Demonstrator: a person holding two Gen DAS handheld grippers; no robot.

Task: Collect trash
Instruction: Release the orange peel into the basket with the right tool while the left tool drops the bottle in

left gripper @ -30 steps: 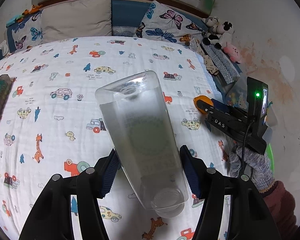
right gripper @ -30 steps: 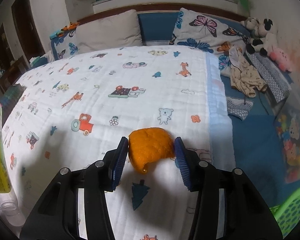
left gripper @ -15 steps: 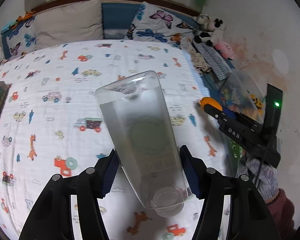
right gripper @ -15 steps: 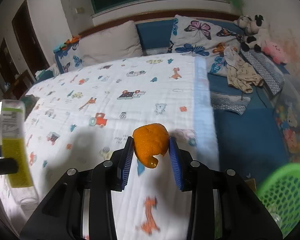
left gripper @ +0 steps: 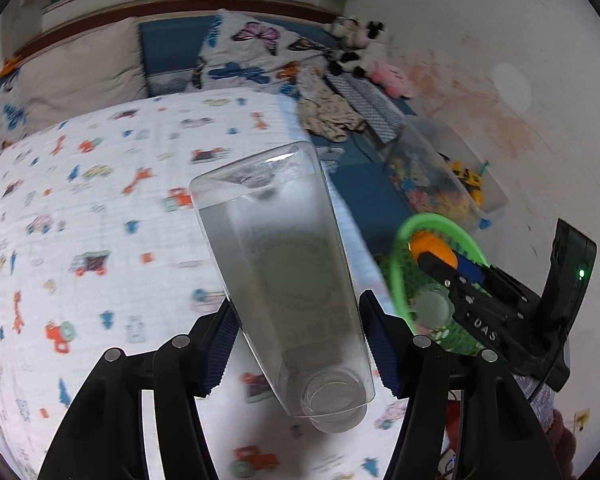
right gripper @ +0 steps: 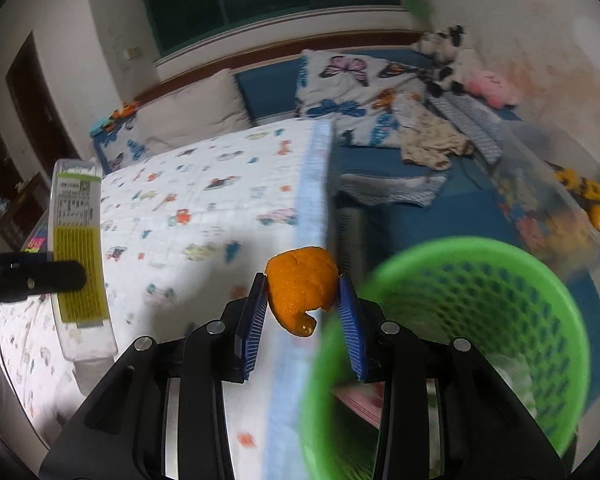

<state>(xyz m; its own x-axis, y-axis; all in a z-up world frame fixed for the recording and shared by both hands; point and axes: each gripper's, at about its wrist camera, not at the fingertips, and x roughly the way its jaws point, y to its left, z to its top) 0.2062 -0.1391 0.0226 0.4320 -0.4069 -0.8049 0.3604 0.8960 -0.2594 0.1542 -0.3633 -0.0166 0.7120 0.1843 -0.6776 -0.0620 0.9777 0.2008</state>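
My left gripper (left gripper: 296,344) is shut on a clear plastic bottle (left gripper: 284,272) held cap end toward the camera, above the bed's right part. The same bottle (right gripper: 80,256), with its yellow label, shows at the left of the right wrist view. My right gripper (right gripper: 302,316) is shut on a piece of orange peel (right gripper: 302,288), held over the bed's edge beside the rim of a green mesh basket (right gripper: 472,320). In the left wrist view the right gripper (left gripper: 436,256) and its orange peel (left gripper: 432,246) sit over the green basket (left gripper: 404,280).
A bed with a cartoon-print sheet (left gripper: 100,220) fills the left. Pillows (right gripper: 340,84) and plush toys (right gripper: 452,60) lie at the headboard. A clear toy bin (left gripper: 440,176) stands against the stained wall (left gripper: 500,80). Clothes (right gripper: 428,140) lie on the blue mat beside the bed.
Both grippers swung right, off the bed toward the green basket. The right gripper closed tighter on the orange peel and lifted it. The bottle stays held in the left gripper.
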